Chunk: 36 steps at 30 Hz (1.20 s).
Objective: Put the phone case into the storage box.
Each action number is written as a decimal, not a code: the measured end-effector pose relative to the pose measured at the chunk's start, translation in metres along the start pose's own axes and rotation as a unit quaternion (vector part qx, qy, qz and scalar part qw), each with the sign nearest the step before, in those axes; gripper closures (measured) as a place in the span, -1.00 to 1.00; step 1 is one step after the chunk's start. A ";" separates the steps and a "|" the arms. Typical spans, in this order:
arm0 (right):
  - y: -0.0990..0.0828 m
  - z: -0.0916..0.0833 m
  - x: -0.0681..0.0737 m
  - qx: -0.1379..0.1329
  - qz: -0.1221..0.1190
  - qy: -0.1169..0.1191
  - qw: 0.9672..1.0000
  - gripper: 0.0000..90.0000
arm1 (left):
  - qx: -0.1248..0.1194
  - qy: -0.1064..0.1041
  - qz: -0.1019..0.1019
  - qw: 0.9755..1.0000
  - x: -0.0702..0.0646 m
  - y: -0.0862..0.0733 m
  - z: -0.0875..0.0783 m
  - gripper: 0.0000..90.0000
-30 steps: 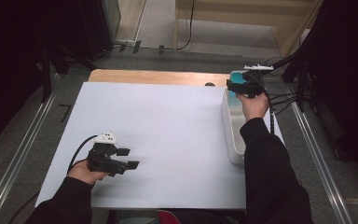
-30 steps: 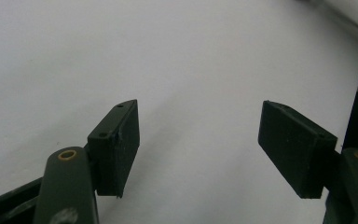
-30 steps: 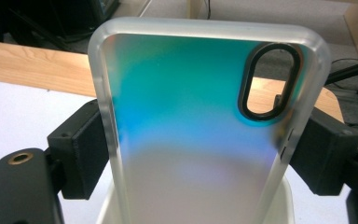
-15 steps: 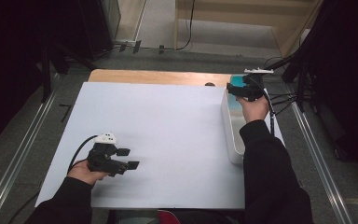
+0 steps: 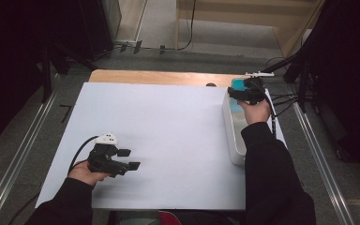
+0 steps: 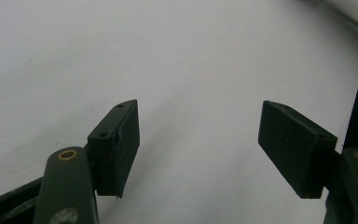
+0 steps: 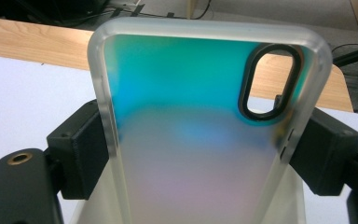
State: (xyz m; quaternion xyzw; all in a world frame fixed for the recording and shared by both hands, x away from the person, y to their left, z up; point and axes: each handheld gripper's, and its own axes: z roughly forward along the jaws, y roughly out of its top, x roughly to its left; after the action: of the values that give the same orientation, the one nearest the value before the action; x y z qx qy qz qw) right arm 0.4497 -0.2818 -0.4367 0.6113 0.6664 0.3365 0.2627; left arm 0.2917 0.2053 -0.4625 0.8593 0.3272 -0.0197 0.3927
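Clamping on a phone case: the right hand-held gripper is squeezing it across its width, one black pad on each long edge. Case is translucent, frosted rim, teal fading to pale pink, with an oval camera cutout near its top corner. In the high view the phone case is sitting at the far right of the bench, over the far end of a long white bin that is lying along the right edge. Right hand-held gripper is hovering there, the right hand wrapping its body, dark sleeve running back toward the near edge, black cables trailing off to the right.

White sheet is covering most of the bench; a strip of bare wood is showing along the far side.

Left hand-held gripper is resting low over the sheet at the near left, well apart from the bin, with the left hand gripping it from below. In its own view the left hand-held gripper is standing with jaws wide apart, plain white sheet between the pads.
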 end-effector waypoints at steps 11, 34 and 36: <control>0.000 0.003 0.004 0.003 -0.012 0.000 1.000 -0.88 | 0.001 0.000 0.002 1.000 0.000 0.000 0.000 -0.36; 0.024 -0.005 0.003 0.008 -0.003 0.021 1.000 -0.96 | -0.001 0.001 0.001 1.000 0.000 0.000 -0.001 -0.36; 0.027 -0.007 0.004 0.008 -0.002 0.024 1.000 -0.96 | -0.001 0.002 0.001 1.000 0.000 0.000 -0.001 -0.36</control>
State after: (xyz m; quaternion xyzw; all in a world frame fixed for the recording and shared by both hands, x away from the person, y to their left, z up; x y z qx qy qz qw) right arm 0.4612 -0.2784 -0.4116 0.6033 0.6767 0.3454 0.2424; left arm 0.2915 0.2057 -0.4619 0.8593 0.3267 -0.0175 0.3931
